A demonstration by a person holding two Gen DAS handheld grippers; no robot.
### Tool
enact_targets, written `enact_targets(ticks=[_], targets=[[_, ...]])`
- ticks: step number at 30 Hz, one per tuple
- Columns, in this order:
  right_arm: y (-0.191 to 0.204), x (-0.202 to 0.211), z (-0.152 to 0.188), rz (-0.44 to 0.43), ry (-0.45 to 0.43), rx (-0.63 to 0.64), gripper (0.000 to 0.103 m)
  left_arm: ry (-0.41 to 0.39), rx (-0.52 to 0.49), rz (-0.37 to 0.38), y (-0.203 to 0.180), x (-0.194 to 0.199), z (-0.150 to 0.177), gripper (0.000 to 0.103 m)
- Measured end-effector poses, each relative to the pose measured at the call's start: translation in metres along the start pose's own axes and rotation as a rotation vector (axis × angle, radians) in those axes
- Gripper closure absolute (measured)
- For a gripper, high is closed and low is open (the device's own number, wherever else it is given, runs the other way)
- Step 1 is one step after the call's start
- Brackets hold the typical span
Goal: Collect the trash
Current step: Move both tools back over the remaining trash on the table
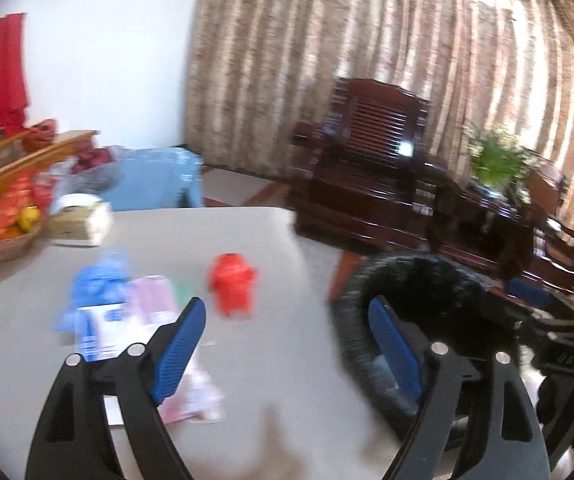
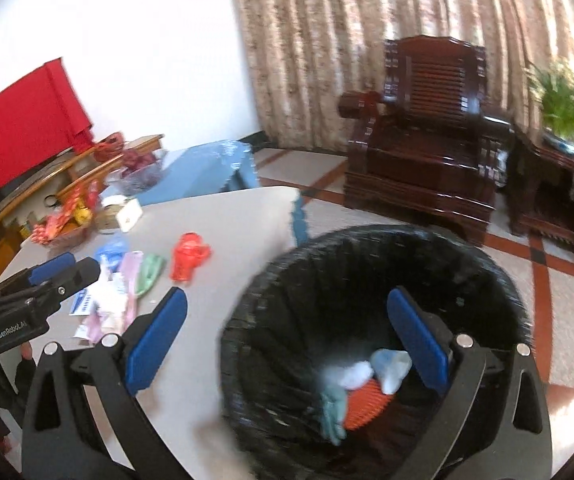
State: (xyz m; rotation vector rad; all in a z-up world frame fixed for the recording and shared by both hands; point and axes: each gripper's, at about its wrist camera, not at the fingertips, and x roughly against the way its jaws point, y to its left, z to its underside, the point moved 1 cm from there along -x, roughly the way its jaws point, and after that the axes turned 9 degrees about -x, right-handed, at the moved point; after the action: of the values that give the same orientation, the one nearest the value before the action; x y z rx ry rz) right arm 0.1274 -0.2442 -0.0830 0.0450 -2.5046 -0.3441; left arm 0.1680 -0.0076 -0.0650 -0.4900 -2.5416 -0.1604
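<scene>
Both the left claw [image 1: 287, 320] and right claw [image 2: 287, 312] gape empty above the smooth grey counter [image 2: 227, 216], beside a round black bin [image 2: 367, 264] holding crumpled wrappers [image 2: 391, 364].

A bin [image 2: 375, 320] stands just off the right edge of the table [image 2: 223, 216], with scraps [image 2: 367, 384] lying in its bottom. On the table, wrappers [image 2: 127, 280] lie left of the bin, with a basket [image 2: 63, 228] at the far left edge. Behind the bin stands an armchair [image 2: 427, 136], a plant [image 2: 567, 100] to its right.
</scene>
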Motion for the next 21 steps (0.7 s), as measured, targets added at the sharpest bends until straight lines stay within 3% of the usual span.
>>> enact_targets(ticks=[7, 21], targets=[[0.059, -0.026, 0.005, -0.092, 0.025, 0.07, 0.005, 0.013, 0.051, -0.164, 0.061, 0.023, 0.025, 0.021], [0.155, -0.095, 0.038, -0.219, 0.107, 0.195, 0.006, 0.074, 0.131, -0.307, 0.13, 0.03, 0.068, 0.021]])
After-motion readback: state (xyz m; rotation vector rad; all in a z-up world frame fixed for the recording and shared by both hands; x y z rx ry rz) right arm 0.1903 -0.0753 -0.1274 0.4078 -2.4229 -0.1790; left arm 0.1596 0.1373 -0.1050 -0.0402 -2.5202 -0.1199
